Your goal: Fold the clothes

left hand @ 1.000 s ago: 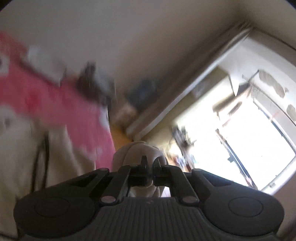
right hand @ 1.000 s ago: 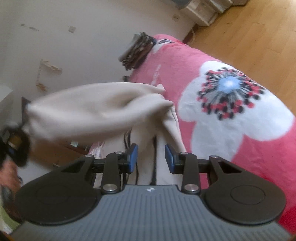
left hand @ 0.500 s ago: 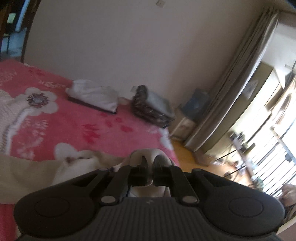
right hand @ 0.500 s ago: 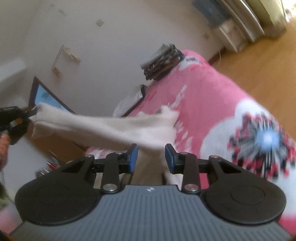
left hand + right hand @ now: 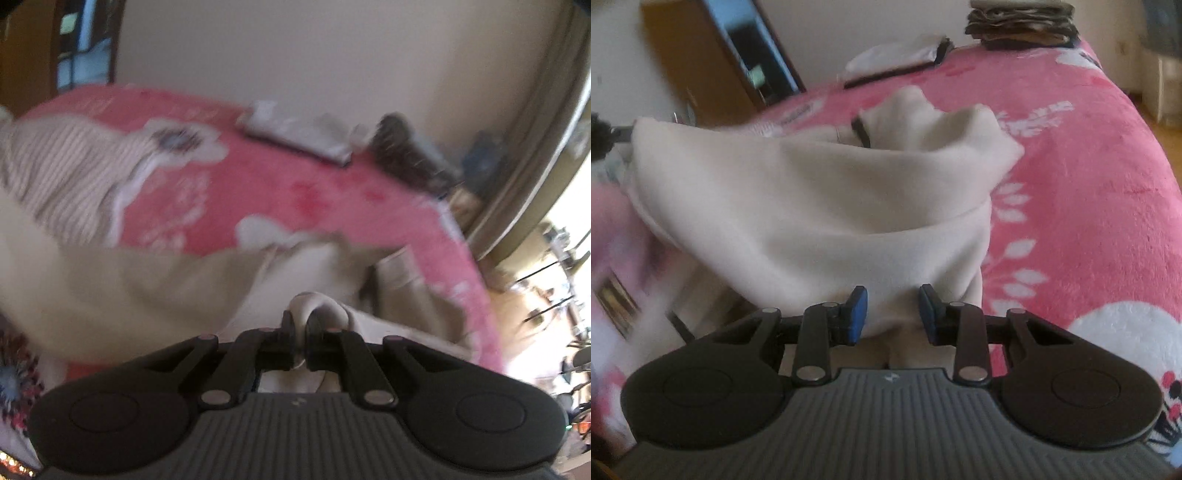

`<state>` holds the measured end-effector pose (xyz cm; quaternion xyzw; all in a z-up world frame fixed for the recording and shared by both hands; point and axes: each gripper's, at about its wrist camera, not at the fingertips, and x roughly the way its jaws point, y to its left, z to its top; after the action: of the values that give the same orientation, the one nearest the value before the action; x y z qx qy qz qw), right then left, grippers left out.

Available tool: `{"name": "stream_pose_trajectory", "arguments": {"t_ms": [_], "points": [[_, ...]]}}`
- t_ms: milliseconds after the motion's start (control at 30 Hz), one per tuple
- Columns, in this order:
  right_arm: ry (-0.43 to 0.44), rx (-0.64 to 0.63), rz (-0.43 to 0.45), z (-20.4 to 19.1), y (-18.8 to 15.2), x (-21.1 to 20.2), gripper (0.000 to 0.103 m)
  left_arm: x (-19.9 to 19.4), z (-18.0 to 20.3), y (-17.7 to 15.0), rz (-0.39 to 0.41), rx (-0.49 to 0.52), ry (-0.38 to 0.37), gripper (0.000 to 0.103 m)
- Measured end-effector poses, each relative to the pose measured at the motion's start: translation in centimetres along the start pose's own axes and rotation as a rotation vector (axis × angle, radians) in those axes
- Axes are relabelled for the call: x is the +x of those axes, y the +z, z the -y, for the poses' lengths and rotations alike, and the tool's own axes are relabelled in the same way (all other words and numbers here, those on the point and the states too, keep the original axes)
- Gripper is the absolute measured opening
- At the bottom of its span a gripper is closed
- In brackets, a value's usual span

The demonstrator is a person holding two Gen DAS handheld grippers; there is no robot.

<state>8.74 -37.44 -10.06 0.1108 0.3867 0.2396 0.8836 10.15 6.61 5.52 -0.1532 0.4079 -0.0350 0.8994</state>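
Observation:
A cream garment (image 5: 820, 206) hangs in a loose bunch over the pink flowered bedspread (image 5: 1089, 177). My left gripper (image 5: 301, 328) is shut on a fold of it, and the rest of the cream garment (image 5: 140, 284) spreads away to the left, blurred. In the right wrist view that left gripper (image 5: 622, 131) shows dark at the far left, holding the cloth's raised corner. My right gripper (image 5: 893, 314) is open, its blue pads (image 5: 857, 314) apart. The lower edge of the bunch sags into the gap between them, and I cannot tell whether it touches the pads.
A striped garment (image 5: 70, 177) lies on the bed at the left. At the far edge by the wall sit a white folded pile (image 5: 901, 55) and a dark folded stack (image 5: 1019, 22). A wooden cabinet (image 5: 701, 62) stands at the left, with wooden floor (image 5: 1167, 122) to the right of the bed.
Both views have swung down toward the bed. The cream garment, stretched out in a thin band half a second ago, now sags in a thick bunch close to my right gripper.

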Motion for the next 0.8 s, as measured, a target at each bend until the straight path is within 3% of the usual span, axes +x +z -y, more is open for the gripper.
{"name": "stream_pose_trajectory", "arguments": {"t_ms": [67, 233, 333, 367, 500, 533, 600, 733, 800], "points": [[-0.017, -0.009, -0.001, -0.2, -0.2, 0.2, 0.030, 1.5, -1.7, -0.6, -0.025, -0.008, 0.028, 0.006], [-0.038, -0.014, -0.034, -0.7, 0.6, 0.0, 0.032, 3.0, -4.0, -1.6, -0.069, 0.047, 0.013, 0.006], [-0.078, -0.027, -0.099, -1.6, 1.4, 0.6, 0.040, 5.4, -6.2, -3.2, -0.181, 0.087, 0.039, 0.020], [-0.090, -0.024, -0.127, -1.9, 1.7, 0.9, 0.045, 5.8, -6.8, -3.7, -0.190, 0.100, 0.067, 0.032], [-0.176, -0.083, -0.245, -4.1, 3.2, 1.4, 0.051, 4.9, -7.2, -3.2, -0.108, 0.113, 0.034, 0.045], [-0.198, -0.097, -0.265, -4.7, 3.4, 1.1, 0.052, 4.6, -6.4, -2.7, -0.088, 0.142, 0.012, 0.048], [-0.227, -0.113, -0.275, -5.5, 3.7, 0.2, 0.052, 4.8, -2.6, -1.7, -0.055, 0.291, -0.040, 0.059], [-0.249, -0.089, -0.156, -5.6, 3.0, -3.3, 0.052, 7.2, 8.9, -1.2, -0.068, 0.631, -0.198, 0.074], [-0.258, -0.061, -0.091, -5.0, 2.2, -4.4, 0.052, 9.3, 15.3, -1.9, -0.090, 0.748, -0.263, 0.079]]}}
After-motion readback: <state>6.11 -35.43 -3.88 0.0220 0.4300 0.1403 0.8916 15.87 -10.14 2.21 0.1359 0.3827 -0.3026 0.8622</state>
